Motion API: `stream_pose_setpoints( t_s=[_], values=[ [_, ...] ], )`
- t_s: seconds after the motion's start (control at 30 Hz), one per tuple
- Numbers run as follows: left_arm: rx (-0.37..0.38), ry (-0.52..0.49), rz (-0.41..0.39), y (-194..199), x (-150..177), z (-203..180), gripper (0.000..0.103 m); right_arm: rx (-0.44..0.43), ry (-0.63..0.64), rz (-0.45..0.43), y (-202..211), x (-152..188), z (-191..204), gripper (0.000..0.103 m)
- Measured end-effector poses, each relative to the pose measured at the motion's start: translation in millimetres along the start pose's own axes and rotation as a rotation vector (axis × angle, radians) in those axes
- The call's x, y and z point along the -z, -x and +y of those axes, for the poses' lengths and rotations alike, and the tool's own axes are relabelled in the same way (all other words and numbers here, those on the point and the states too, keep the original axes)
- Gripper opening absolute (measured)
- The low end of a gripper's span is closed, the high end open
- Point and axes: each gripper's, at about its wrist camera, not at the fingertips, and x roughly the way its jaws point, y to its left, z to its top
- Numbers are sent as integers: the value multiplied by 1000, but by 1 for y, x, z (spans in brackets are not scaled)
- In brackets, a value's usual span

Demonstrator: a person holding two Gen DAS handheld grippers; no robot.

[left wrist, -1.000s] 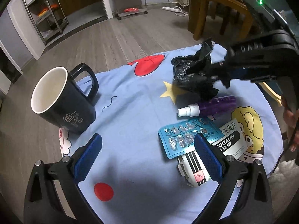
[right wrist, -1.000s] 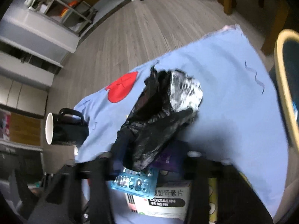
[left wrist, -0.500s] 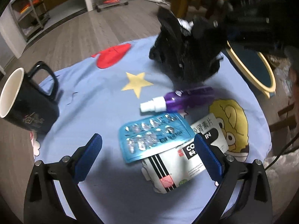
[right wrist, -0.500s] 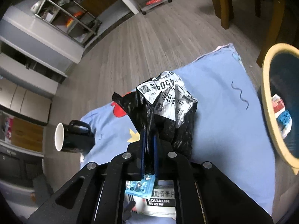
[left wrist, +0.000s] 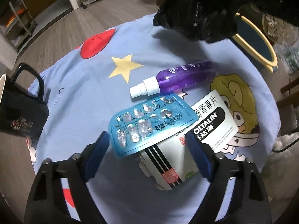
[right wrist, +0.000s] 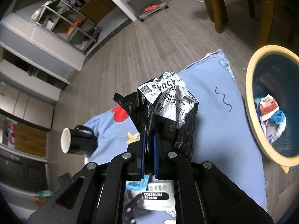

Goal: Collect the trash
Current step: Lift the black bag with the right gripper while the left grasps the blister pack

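Clamped tight between the blue pads of the right gripper (right wrist: pixel 149 141): a crumpled black plastic mailing bag (right wrist: pixel 168 115) with a white shipping label, lifted clear of the light-blue cartoon-print tablecloth (right wrist: pixel 214 130), with a yellow-rimmed, teal-lined waste bin (right wrist: pixel 250 100) holding scraps just off the table edge. Jaws of the left gripper (left wrist: pixel 147 156) just narrowed yet apart, pressing on nothing, flanking a blue foil blister pack (left wrist: pixel 149 125) atop a white striped carton (left wrist: pixel 168 164). Beside these, a white medicine box (left wrist: pixel 216 123), then a purple spray bottle (left wrist: pixel 179 78) with a white nozzle. Far left, a black ceramic mug (left wrist: pixel 20 112).
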Motion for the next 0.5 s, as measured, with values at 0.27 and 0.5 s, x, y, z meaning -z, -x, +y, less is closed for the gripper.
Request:
stream_pose_setpoints(
  t_s=[0.27, 0.5],
  values=[
    [63, 77, -38, 12, -10, 20, 35, -89, 2, -49, 57, 7, 10, 9],
    [42, 54, -75, 15, -25, 15, 34, -125, 54, -118, 107, 18, 14, 9]
  ],
)
